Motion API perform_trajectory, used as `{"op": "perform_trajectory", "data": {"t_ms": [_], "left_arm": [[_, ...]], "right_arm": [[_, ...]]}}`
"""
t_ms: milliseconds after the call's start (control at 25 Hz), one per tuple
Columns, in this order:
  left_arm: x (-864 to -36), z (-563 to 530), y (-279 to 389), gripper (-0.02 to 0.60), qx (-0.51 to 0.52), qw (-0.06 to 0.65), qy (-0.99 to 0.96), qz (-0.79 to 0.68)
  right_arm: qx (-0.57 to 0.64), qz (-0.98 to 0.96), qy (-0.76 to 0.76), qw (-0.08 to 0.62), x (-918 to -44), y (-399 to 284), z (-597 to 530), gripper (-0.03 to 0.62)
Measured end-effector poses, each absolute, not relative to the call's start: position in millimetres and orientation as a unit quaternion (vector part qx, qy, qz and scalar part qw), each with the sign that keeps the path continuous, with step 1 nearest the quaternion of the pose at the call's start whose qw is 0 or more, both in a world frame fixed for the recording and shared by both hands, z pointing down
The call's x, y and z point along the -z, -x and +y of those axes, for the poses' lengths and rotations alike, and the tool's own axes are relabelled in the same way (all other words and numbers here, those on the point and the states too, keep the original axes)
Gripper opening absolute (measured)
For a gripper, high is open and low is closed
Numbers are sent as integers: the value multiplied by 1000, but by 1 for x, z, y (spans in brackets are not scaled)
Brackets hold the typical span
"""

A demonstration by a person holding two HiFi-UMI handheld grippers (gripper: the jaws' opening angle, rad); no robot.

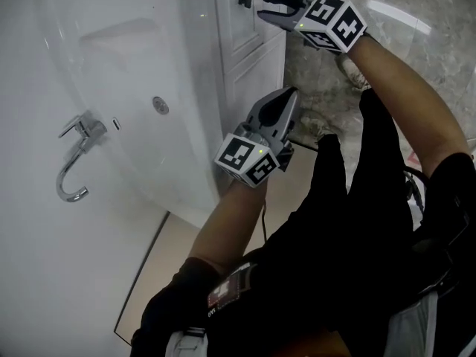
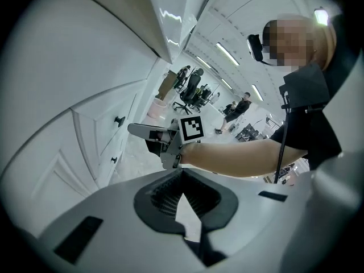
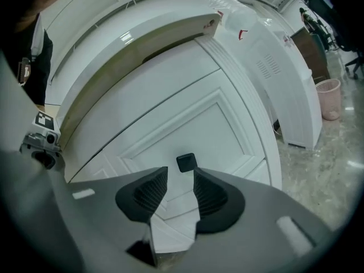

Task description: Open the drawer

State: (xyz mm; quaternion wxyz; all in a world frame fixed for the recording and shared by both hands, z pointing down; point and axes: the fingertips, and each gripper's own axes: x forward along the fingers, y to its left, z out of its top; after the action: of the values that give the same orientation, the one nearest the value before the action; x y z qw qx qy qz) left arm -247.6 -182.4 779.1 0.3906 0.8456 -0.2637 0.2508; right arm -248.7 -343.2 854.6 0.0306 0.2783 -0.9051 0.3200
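Note:
The white drawer front [image 1: 236, 32] of a vanity carries a small black knob [image 1: 244, 1]. My right gripper [image 1: 261, 7] is level with that knob and just to its right, jaws open. In the right gripper view the knob [image 3: 186, 162] sits just beyond the gap between the two pads, and the right gripper [image 3: 181, 178] touches nothing. My left gripper [image 1: 288, 94] hangs lower, beside the cabinet front, its fingers together and empty. In the left gripper view the left gripper [image 2: 182, 172] points toward the right gripper [image 2: 136, 131] and the knob [image 2: 119, 120].
A white basin [image 1: 126, 73] with a chrome tap [image 1: 78, 143] fills the left of the head view. A second knob [image 2: 114, 160] sits lower on the cabinet. The floor [image 1: 416, 43] is marble. A pink bin [image 3: 329, 98] stands by a white unit to the right.

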Motion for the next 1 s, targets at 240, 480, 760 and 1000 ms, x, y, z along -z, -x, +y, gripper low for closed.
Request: {"op": "perform_trajectory", "data": {"t_ms": [240,480,760,1000], "left_arm": [[-796,-188,244,-5,-274,378,-843,-268],[-803,-185,238,-4,-280,374,-845,-259],[-792,-182,235,-5,-280,377,-845,-257],[-787,-182,237,-5,-269,381,-845,-261]], "right_arm": [[-341,-899,-273,-8,-862,250,-349,149],[-337,-901,-273,-11,-866,253,-360,175],[-302,-913,-271,29,-857,274,-373,175],[-289,-914,-277,58,-861,279,-378,140]]}}
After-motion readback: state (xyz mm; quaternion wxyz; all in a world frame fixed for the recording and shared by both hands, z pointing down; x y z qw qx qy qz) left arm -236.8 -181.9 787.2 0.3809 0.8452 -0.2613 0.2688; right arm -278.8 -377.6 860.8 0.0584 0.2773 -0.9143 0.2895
